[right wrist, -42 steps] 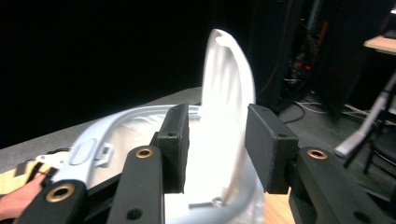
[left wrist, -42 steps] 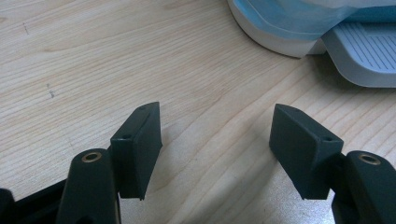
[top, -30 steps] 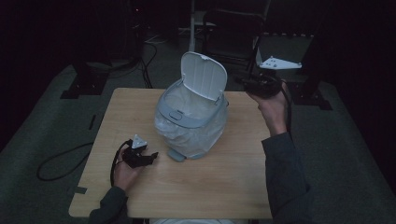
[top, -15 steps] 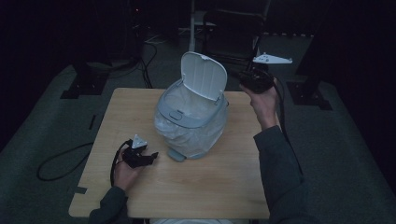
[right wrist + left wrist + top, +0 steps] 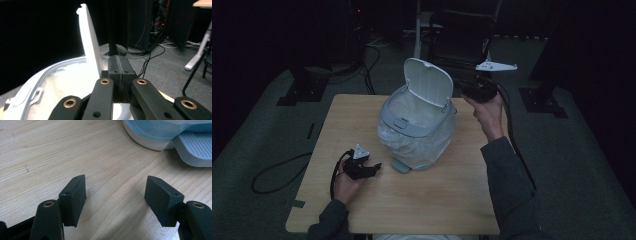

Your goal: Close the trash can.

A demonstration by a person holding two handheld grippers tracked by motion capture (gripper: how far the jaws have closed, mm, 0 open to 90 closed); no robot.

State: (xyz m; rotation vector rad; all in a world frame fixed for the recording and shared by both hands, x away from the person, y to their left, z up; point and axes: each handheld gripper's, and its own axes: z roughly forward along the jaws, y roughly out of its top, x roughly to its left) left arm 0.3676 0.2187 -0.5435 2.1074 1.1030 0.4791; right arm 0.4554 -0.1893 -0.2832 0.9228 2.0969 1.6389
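Observation:
A small pale-blue pedal bin (image 5: 414, 132) with a plastic liner stands mid-table, its white lid (image 5: 428, 81) raised upright. My right gripper (image 5: 466, 90) is held just right of the lid, behind the bin's rim; in the right gripper view the gripper (image 5: 120, 67) has its jaws pressed together with nothing between them, beside the lid (image 5: 90, 47). My left gripper (image 5: 374, 167) rests low on the table left of the bin's pedal (image 5: 400, 166). In the left gripper view the gripper (image 5: 115, 192) is open over bare wood, with the pedal (image 5: 195, 148) ahead at the upper right.
The wooden table (image 5: 362, 120) has bare room in front of and left of the bin. A cable (image 5: 277, 172) trails off the table's left edge onto the dark floor. Dark stands and chair legs (image 5: 462, 45) lie behind the table.
My right gripper has moved left and toward the raised lid, from beyond the table's right rear corner to close beside the bin. The left gripper has stayed put.

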